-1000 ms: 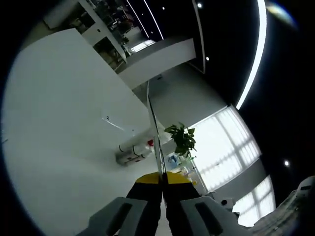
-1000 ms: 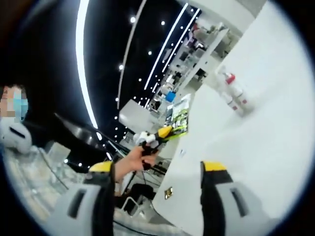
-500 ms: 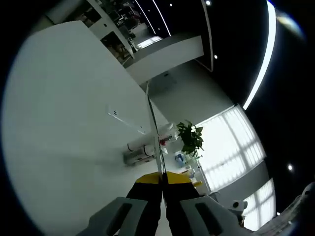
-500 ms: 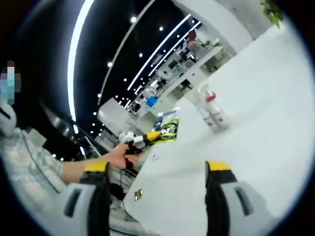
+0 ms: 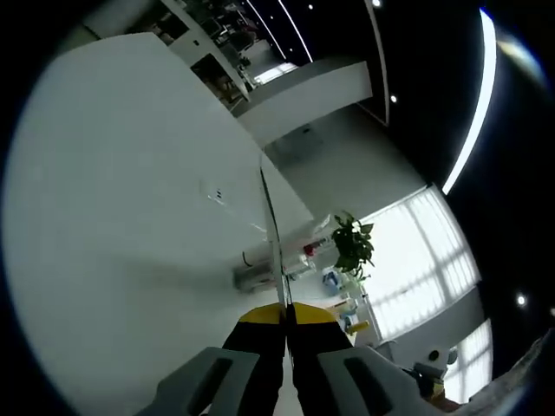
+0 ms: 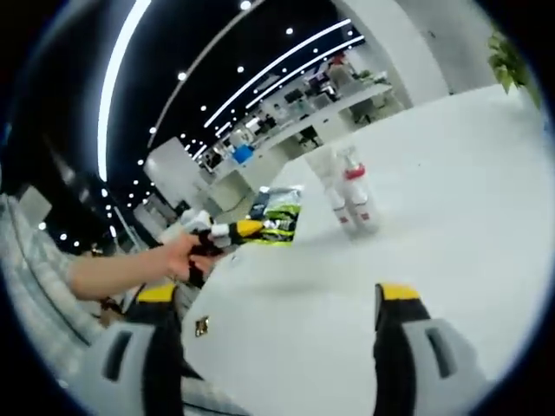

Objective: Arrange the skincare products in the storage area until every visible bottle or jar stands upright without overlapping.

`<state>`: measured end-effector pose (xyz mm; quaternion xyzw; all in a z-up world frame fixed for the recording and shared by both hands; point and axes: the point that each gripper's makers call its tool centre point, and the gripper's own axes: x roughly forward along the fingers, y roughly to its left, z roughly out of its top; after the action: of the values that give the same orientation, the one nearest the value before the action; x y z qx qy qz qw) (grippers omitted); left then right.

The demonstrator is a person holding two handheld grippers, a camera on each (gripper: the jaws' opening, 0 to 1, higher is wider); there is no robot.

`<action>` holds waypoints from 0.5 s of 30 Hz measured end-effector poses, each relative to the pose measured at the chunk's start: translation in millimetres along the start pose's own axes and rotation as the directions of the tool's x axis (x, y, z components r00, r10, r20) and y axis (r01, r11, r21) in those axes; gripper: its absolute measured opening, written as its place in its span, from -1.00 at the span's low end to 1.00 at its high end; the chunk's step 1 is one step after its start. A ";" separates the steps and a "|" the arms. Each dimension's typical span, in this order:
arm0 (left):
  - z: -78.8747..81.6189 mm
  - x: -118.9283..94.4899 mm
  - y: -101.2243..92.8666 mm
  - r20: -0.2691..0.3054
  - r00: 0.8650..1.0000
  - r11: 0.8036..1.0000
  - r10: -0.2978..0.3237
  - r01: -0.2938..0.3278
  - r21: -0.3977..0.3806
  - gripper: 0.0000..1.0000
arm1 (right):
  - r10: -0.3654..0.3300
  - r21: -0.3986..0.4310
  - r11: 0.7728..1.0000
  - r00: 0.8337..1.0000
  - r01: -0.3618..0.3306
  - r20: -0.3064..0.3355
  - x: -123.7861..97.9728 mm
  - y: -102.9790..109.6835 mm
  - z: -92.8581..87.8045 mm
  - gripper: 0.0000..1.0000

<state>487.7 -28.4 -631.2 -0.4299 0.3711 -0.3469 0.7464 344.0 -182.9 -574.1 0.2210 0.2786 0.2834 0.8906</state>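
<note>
White table (image 6: 451, 225), bottles (image 6: 350, 198) upright, dark ceiling with strip lights, right tongs (image 6: 277, 303) gaping empty, left tongs (image 5: 286, 316) pinching perhaps a sheet.

The bottles (image 6: 349, 198) far ahead of the right jaws were too small to count or read. In the left gripper view, the bottles (image 5: 276, 263) just beyond the closed jaw tips were partly hidden behind a thin upright sheet (image 5: 271, 238), seen edge-on and blurred.
</note>
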 end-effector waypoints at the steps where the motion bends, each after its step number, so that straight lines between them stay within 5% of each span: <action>1: -0.2 0.5 2.2 0.000 1.000 1.000 0.006 -0.006 -0.001 -0.99 | 0.001 0.001 1.000 1.000 -0.001 -0.008 1.2 0.1 -1.7 0.79; 15: 5.4 6.4 30.4 -0.007 0.999 0.999 0.043 -0.043 -0.027 -0.99 | -0.016 0.045 0.999 0.999 0.018 -0.037 2.9 -7.4 -9.6 0.79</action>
<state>501.5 -19.9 -658.3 -0.4308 0.3874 -0.3270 0.7466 342.9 -184.2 -586.5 0.2335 0.3029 0.2735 0.8826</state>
